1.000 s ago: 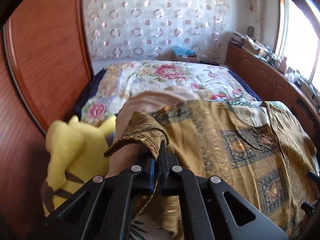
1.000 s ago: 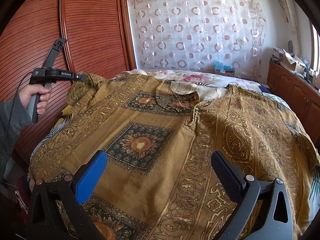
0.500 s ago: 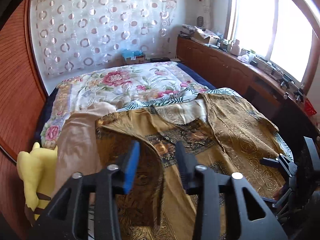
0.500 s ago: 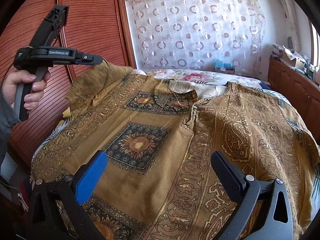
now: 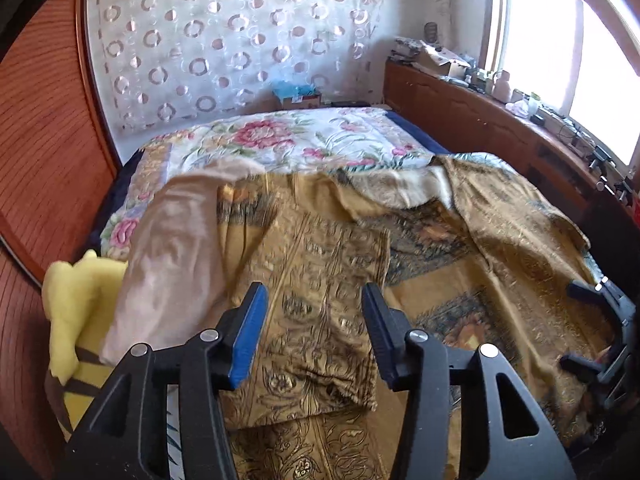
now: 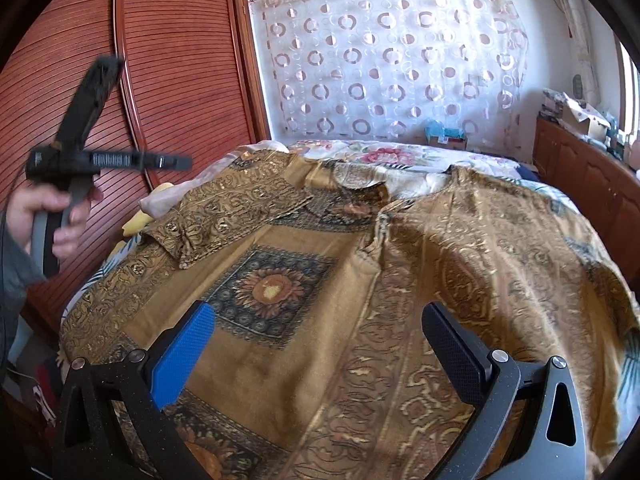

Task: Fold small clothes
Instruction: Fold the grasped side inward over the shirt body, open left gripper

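Left wrist view: looks down over a bed (image 5: 280,140) with a floral quilt, toward a circle-patterned curtain (image 5: 224,40).
Garment: a mustard-gold patterned shirt (image 6: 400,288) lies spread front-up across the near part of the bed, collar toward the curtain.
Folded sleeve: one sleeve (image 6: 224,208) is laid inward over the shirt's chest, cuff end pointing toward the wardrobe side; in the left wrist view the same sleeve (image 5: 320,304) lies flat just beyond the fingertips.
Left gripper: the left gripper (image 5: 314,340) hangs over the folded sleeve with its jaws opening; the sleeve shows in the gap between them, but neither pad presses on the cloth, so it has hold of nothing.
Left hand: a hand (image 6: 52,216) in a grey sleeve grips the tool's handle at the left edge of the right wrist view, in front of a reddish slatted wardrobe (image 6: 160,60); the tool is blurred there.
Right gripper: the right gripper (image 6: 316,356) has its jaws spread wide above the shirt's lower front, apart from the fabric, carrying nothing.
Beside the shirt: a pale pink cloth (image 5: 172,256) lies against the shirt's wardrobe-side edge, and a yellow plush toy (image 5: 76,320) sits next to it at the bed's edge.
Far side: a wooden cabinet (image 5: 480,128) runs under the window, its top cluttered with small items too small to name.
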`<state>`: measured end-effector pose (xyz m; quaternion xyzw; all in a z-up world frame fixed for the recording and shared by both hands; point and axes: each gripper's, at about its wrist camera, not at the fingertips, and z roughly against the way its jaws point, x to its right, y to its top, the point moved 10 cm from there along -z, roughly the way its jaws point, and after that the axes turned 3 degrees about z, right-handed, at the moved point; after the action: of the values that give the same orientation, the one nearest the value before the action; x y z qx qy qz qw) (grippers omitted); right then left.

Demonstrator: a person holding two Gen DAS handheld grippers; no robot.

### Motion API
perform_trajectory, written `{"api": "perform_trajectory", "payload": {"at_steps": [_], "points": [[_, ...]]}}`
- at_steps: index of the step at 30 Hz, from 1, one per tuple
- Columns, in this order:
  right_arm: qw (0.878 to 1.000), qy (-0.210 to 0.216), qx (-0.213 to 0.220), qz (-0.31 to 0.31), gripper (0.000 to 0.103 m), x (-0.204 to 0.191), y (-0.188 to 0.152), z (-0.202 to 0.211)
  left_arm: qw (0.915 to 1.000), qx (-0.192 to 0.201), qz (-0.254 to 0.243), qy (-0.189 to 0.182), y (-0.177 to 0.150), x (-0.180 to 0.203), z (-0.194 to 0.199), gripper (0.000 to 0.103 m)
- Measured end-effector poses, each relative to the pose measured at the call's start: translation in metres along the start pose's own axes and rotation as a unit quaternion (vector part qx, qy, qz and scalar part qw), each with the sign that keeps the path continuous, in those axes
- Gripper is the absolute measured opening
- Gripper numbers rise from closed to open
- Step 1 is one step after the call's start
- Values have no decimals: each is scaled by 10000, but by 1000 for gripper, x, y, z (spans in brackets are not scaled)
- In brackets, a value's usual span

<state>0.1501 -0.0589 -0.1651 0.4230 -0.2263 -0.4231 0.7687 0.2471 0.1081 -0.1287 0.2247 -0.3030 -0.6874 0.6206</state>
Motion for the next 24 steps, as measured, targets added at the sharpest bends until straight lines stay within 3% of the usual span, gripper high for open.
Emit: {"api": "perform_trajectory", "payload": {"at_steps": [6, 16, 18, 24], "points": [[9994, -320, 103, -106, 103, 35, 6, 14, 9993, -354, 104, 37, -36, 5, -28, 50], [9922, -1229, 87, -180, 103, 128, 1, 53, 9986, -510, -146, 90, -53, 27, -47, 51], [9890, -1469, 0, -178, 99, 150, -2, 62, 9981, -562, -252, 97, -57, 32, -50, 51], [9813, -1866, -264, -384, 89, 208, -14, 84, 9986, -473, -226, 21, -57, 37, -51, 69]]}}
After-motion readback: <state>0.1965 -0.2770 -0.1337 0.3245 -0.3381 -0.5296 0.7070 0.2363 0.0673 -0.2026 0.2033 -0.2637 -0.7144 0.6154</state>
